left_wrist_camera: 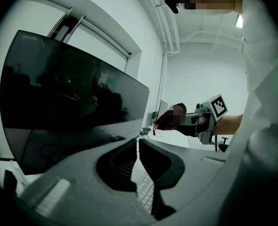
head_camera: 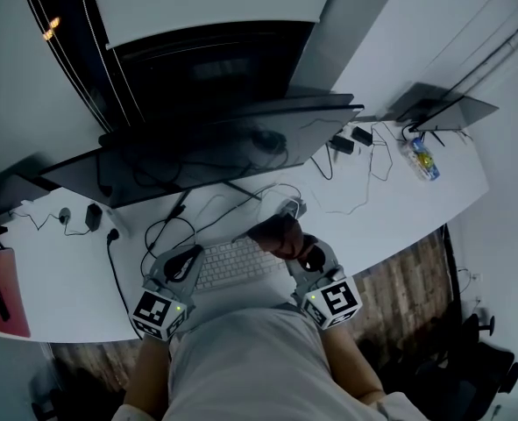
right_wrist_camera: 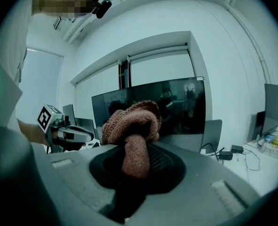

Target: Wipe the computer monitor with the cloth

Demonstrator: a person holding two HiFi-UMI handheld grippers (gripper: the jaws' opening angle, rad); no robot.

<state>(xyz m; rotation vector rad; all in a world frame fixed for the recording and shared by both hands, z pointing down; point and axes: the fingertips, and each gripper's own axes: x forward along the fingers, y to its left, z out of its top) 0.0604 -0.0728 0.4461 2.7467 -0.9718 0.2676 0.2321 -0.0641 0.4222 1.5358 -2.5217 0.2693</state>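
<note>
Lower centre of the head view: left hand-held gripper [head_camera: 185,264], jaws drawn together at the tips with nothing between them, over the left end of a flat white keyboard [head_camera: 237,263]. Right hand-held gripper [head_camera: 304,251] sits at the keyboard's right end, jaws clamped on a bunched rust-brown knitted cloth [head_camera: 274,233]; the cloth bulges out past the jaw tips. Both are above a curved white table [head_camera: 390,209]. Past the keyboard, loose black cables [head_camera: 166,231]. Farther up, centre frame: wide computer monitor [head_camera: 210,143], screen dark, apart from the cloth. Flat red pouch [head_camera: 3,292] at the table's lower left edge.
</note>
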